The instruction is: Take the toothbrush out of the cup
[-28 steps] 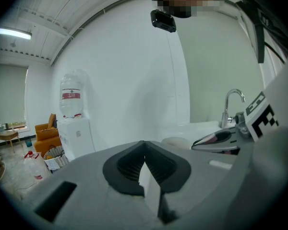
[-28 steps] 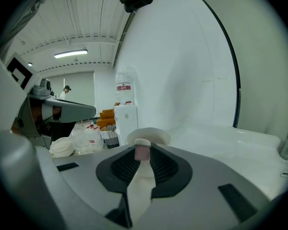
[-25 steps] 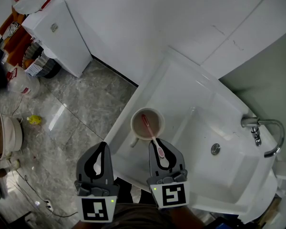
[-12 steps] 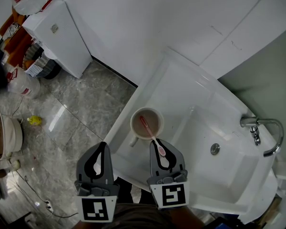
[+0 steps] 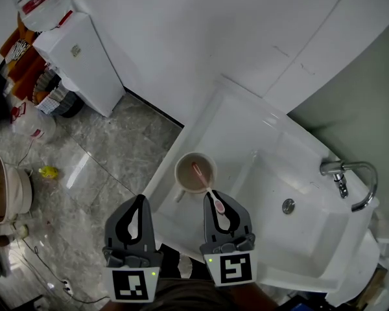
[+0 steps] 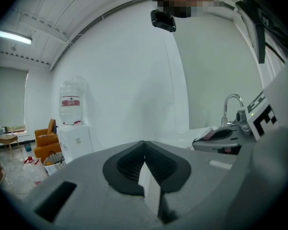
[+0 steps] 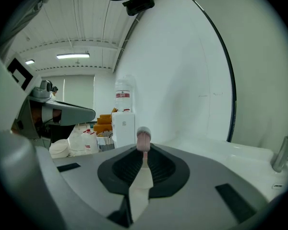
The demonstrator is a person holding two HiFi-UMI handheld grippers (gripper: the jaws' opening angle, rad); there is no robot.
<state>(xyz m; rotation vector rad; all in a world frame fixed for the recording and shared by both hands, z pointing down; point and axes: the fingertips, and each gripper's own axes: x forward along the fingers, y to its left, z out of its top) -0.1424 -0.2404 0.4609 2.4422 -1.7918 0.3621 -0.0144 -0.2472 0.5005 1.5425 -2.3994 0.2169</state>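
Note:
A beige cup point(image 5: 188, 179) stands on the white sink's left ledge point(image 5: 230, 122). A pink and white toothbrush point(image 5: 204, 181) slants from the cup's mouth back to my right gripper point(image 5: 212, 194), which is shut on its handle. In the right gripper view the toothbrush's pink end point(image 7: 143, 139) sticks up between the closed jaws of the right gripper point(image 7: 143, 153). My left gripper point(image 5: 140, 197) hovers left of the sink over the floor, shut and empty. Its closed jaws fill the left gripper view point(image 6: 145, 153), where the right gripper point(image 6: 221, 137) shows beside it.
The sink basin point(image 5: 305, 238) with a drain and a chrome faucet point(image 5: 350, 177) lies to the right. A white water dispenser point(image 5: 78, 50) stands against the wall at left. Baskets, a bucket point(image 5: 3, 193) and clutter sit on the grey tiled floor.
My right gripper has risen a little with the toothbrush in its jaws, drawing the brush up from the cup. The left gripper has kept still.

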